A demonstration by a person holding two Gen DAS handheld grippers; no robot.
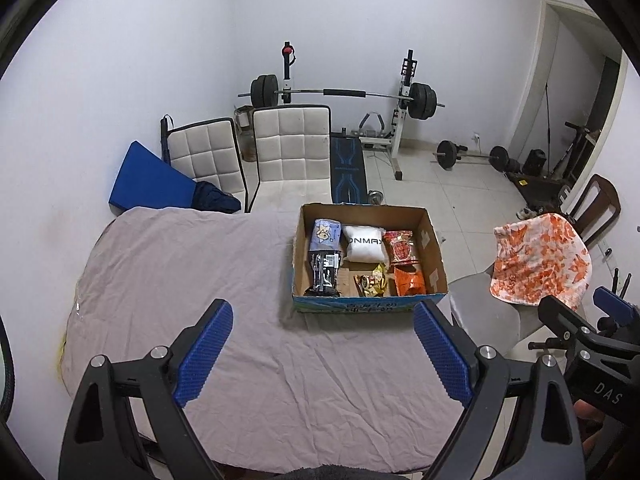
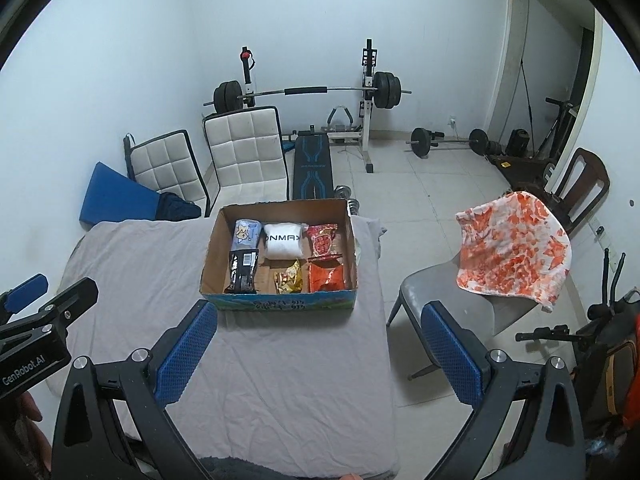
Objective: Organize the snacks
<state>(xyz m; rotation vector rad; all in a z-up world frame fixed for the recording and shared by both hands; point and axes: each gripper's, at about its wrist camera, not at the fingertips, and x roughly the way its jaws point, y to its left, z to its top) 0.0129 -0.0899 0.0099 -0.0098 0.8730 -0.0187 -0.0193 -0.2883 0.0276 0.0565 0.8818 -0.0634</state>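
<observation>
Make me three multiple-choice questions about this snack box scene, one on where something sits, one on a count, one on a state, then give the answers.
1. Where is the white packet in the cardboard box?
A. back row, middle
B. front row, left
C. outside the box

2. How many packets lie in the box?
A. three
B. six
C. nine

3. How are the left gripper and right gripper?
A. both open and empty
B. both shut on packets
C. one holding the box

Answers: 1 A, it lies between the light blue packet and the red packet. 2 B, three behind, three in front. 3 A, fingers spread over the grey cloth, nothing between.
</observation>
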